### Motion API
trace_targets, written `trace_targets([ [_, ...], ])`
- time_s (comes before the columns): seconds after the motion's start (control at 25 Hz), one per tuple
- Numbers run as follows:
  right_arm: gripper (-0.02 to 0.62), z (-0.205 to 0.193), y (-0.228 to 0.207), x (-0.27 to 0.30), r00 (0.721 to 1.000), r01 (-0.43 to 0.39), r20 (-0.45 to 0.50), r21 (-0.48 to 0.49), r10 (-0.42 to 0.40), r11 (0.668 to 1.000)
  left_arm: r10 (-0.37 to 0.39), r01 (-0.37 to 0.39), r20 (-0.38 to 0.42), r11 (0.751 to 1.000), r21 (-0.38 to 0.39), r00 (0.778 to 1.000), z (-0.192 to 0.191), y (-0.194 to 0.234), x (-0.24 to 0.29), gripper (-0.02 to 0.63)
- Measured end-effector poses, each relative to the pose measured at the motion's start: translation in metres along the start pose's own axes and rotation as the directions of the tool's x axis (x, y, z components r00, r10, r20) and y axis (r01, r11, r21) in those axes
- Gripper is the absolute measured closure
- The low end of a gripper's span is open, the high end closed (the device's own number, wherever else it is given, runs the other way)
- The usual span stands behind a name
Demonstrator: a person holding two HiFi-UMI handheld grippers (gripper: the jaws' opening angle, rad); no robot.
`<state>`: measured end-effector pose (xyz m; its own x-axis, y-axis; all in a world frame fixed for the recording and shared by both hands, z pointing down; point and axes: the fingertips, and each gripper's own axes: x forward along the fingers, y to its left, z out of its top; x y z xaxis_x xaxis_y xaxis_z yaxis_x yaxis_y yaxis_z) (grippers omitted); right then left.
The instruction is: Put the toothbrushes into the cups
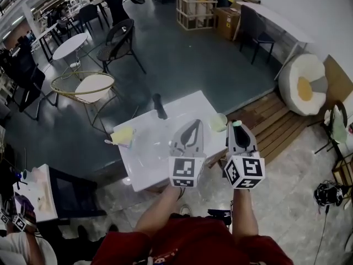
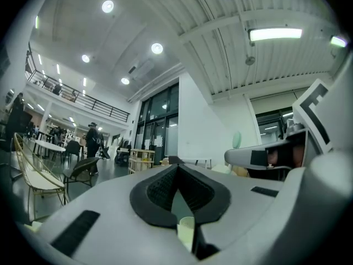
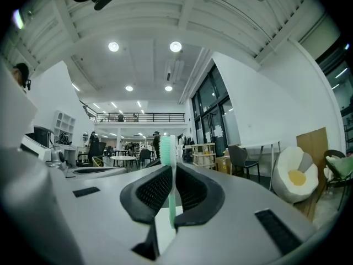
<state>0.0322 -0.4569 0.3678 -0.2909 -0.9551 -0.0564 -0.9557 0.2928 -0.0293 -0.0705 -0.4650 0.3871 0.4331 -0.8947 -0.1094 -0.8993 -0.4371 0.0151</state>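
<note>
A white table (image 1: 165, 148) carries a yellow cup (image 1: 122, 135) near its left edge and a pale green cup (image 1: 219, 122) at its right edge. My right gripper (image 1: 237, 125) hovers just right of the green cup, shut on a green toothbrush (image 3: 168, 148) that stands upright with its bristle head above the jaws (image 1: 236, 123). My left gripper (image 1: 195, 122) hangs over the table's right half, its jaws closed together (image 2: 177, 169). A pale yellow piece (image 2: 186, 231) shows low in the gap behind the tips. I cannot tell what it is.
A dark cylinder (image 1: 159, 106) lies at the table's far edge. Wire chairs (image 1: 94, 87) and a round table (image 1: 71, 46) stand beyond on the left. To the right are wooden decking (image 1: 270, 123) and an egg-shaped beanbag (image 1: 303, 84); at lower left, a small side table (image 1: 38, 192).
</note>
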Motion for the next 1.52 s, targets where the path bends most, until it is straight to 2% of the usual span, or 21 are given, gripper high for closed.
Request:
trace_targets([
  [0.28, 0.552, -0.005, -0.013, 0.026, 1.0, 0.013, -0.012, -0.006, -0.014, 1.0, -0.024, 0.024, -0.001, 1.0, -0.012, 1.0, -0.006, 0.005, 0.031, 0.578],
  [0.6, 0.552, -0.007, -0.063, 0.054, 1.0, 0.004, -0.007, 0.01, -0.004, 1.0, -0.017, 0.017, -0.008, 1.0, 0.008, 1.0, -0.015, -0.01, 0.086, 0.578],
  [0.84, 0.551, 0.001, -0.112, 0.078, 1.0, -0.023, 0.006, 0.048, 0.023, 0.999, 0.027, -0.027, -0.002, 0.999, 0.024, 1.0, -0.008, -0.023, 0.127, 0.578],
  [1.16, 0.552, 0.002, -0.154, 0.108, 0.994, -0.108, 0.01, 0.069, 0.108, 0.992, 0.092, -0.091, -0.013, 0.995, 0.048, 0.996, -0.011, -0.043, 0.175, 0.578],
  [1.52, 0.552, -0.009, -0.18, 0.126, 0.988, -0.154, 0.007, 0.109, 0.154, 0.982, 0.156, -0.152, -0.034, 0.985, 0.085, 0.987, -0.019, -0.046, 0.194, 0.578],
])
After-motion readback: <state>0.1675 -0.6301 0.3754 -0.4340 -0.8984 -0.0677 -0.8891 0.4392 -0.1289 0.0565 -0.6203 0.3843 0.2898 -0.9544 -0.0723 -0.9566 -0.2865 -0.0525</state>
